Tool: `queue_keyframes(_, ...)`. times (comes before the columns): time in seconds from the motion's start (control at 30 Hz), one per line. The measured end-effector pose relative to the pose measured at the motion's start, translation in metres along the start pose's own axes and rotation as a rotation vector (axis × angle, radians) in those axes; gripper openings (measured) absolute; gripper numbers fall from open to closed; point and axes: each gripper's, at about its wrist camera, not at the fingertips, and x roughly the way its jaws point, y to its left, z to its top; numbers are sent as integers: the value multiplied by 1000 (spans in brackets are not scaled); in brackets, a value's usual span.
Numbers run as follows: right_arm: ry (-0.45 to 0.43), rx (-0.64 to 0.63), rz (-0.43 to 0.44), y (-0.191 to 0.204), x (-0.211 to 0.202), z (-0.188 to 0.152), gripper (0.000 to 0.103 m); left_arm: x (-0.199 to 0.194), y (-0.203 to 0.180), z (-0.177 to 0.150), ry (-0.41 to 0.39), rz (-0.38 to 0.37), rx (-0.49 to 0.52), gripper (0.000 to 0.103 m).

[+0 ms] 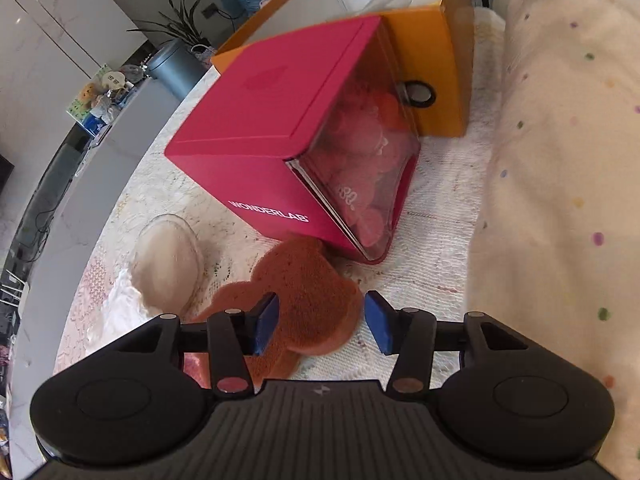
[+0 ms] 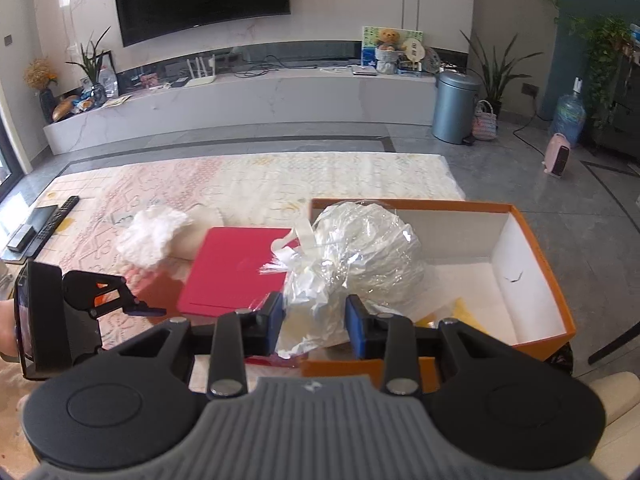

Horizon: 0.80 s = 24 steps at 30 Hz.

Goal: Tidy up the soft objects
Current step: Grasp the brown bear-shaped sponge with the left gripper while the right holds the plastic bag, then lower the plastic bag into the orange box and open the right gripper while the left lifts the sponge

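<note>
Lying on the pale patterned mat at lower centre of the left wrist view, a brown sponge (image 1: pixel 304 304) sits between the spread blue pads of the left gripper (image 1: pixel 320 322), which do not press it; a magenta box (image 1: pixel 276 128) stands just behind. Right wrist view: the right gripper (image 2: pixel 314 326) pinches a cellophane-wrapped white bundle (image 2: pixel 360 256) at lower centre, over the orange box (image 2: pixel 536 240).

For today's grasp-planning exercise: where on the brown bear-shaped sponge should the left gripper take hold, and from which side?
Probably the rounded head lobe of the brown bear-shaped sponge, coming from above. It lies flat on the mat, and that lobe already sits between the open left gripper pads, narrow enough to span.
</note>
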Motion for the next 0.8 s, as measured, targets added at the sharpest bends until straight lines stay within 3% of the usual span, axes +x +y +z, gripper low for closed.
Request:
queue_keyframes(0.3, 26, 105, -16, -73, 39, 18, 35, 17, -13, -2, 18, 65, 58, 63)
queue_keyframes(0.5, 47, 95, -57, -101, 70, 26, 35, 10, -16, -8, -11, 69, 33, 49)
queue_keyframes(0.8, 121, 39, -140, -134, 113, 26, 37, -21, -18, 1, -61, 141, -35, 25)
